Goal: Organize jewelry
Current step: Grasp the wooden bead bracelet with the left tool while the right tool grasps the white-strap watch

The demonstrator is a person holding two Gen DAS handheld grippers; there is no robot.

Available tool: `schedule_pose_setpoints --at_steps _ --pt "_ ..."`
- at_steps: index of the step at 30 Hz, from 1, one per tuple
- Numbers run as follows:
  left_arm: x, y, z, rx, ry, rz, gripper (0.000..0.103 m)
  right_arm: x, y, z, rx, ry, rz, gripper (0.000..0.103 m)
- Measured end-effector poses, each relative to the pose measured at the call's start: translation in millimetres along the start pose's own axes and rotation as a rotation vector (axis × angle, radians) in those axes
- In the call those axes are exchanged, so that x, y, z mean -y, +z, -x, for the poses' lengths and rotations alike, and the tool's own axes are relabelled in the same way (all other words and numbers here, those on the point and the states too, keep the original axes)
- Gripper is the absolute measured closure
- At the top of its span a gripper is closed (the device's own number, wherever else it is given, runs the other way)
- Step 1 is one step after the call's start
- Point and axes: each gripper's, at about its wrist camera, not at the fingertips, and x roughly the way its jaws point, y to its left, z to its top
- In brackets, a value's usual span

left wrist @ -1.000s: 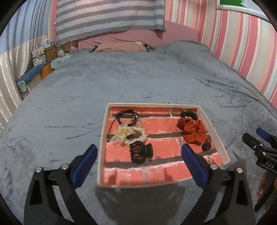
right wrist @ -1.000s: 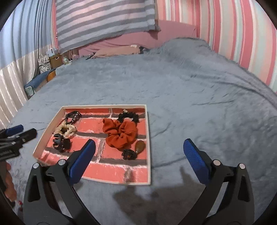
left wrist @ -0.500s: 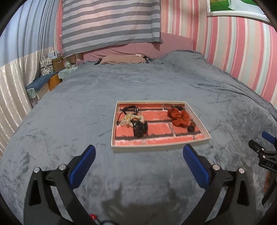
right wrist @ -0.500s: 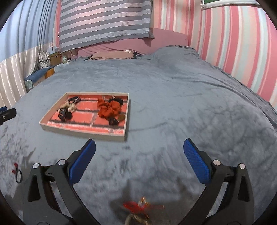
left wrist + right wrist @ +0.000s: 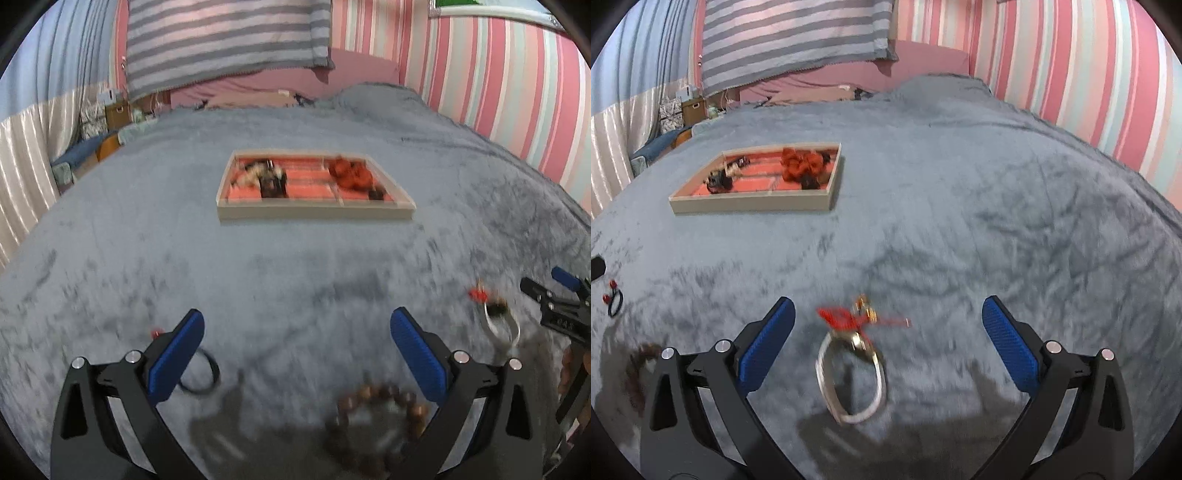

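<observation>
Since both grippers pulled back from the tray (image 5: 314,214), loose pieces now show on the grey blanket (image 5: 960,203): a bead bracelet (image 5: 376,417) between the left gripper (image 5: 297,354) fingers, a white bangle with red tassel (image 5: 851,373) between the right gripper (image 5: 888,350) fingers, a black hair tie (image 5: 201,373) by the left finger. Both sets of fingers spread wide, empty. Likely next pickups; the tray with the scrunchie (image 5: 799,166) lies well apart, view blurred

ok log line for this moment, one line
left gripper: open, over bead bracelet | right gripper: open, over bangle | tray: far, partly filled
</observation>
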Motion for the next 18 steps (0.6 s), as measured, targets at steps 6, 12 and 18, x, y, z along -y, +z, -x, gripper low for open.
schedule_pose_setpoints --at_steps 6,12,18 --pt "8.8 -45.9 -8.6 -0.094 -0.010 0.005 0.004 5.2 -28.0 -2.1 -0.041 -0.015 0.008 0.004" --pt "17.6 -63.5 -12.8 -0.132 0.000 -0.009 0.004 4.0 -42.0 -6.3 -0.066 -0.012 0.018 0.004" --pt "21.5 -70.8 -15.5 -0.145 -0.008 -0.015 0.005 1.1 -47.8 -12.2 -0.077 -0.025 0.035 0.006"
